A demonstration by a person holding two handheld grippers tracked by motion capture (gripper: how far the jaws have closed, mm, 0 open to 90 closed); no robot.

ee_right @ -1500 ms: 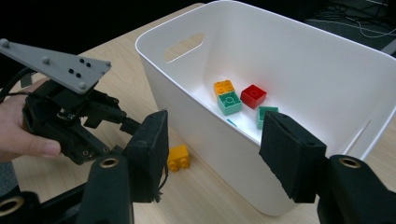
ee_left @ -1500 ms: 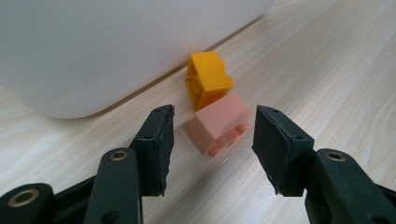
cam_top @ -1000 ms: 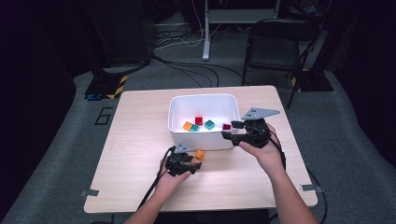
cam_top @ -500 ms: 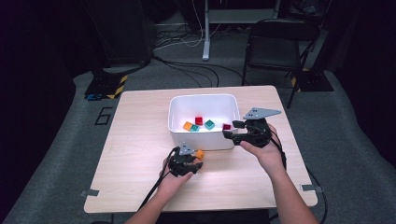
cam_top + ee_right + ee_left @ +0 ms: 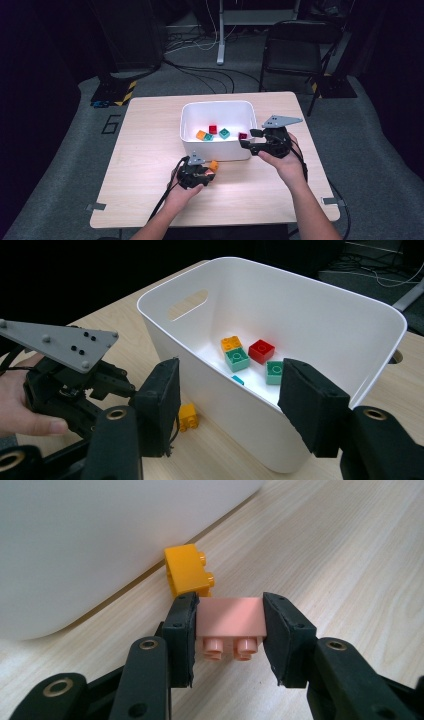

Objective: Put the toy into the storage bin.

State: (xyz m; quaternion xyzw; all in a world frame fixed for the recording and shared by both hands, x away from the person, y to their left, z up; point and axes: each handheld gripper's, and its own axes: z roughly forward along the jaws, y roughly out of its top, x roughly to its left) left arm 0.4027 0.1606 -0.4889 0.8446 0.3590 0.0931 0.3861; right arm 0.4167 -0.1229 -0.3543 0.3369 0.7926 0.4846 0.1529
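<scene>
Pink plastic two-stud building brick (image 5: 230,621) sits clamped between the pads of the left gripper (image 5: 229,630), low over the pale wooden table (image 5: 145,150), just in front of the near wall of the white plastic tub (image 5: 215,150). Jaws have just been closing and the frames show the brick between them, pads pressing flat on its two short end faces, studs pointing back toward the camera. Judging by look: small, rigid, very light, smooth glossy sides so a bit slippery; won't crush, but could twist or pop out if pinched on a corner. Best hold is what it has now, square on opposite flat faces, centred on the pads, clear of the studs. Just beyond it, a small orange plastic brick (image 5: 188,571) lies on the table, right beside the tub wall, studs sideways; whether it touches the pink one can't be told. From the high view the left gripper (image 5: 196,172) is at the tub's near side, the orange brick (image 5: 213,165) next to it. Right gripper (image 5: 257,142) hangs by the tub's near right corner, jaws parted and holding nothing, the rim in the gap between its pads (image 5: 160,405). Inside the tub: red brick (image 5: 261,350), two green bricks (image 5: 237,359), another orange one (image 5: 230,343), loose on the bottom.
</scene>
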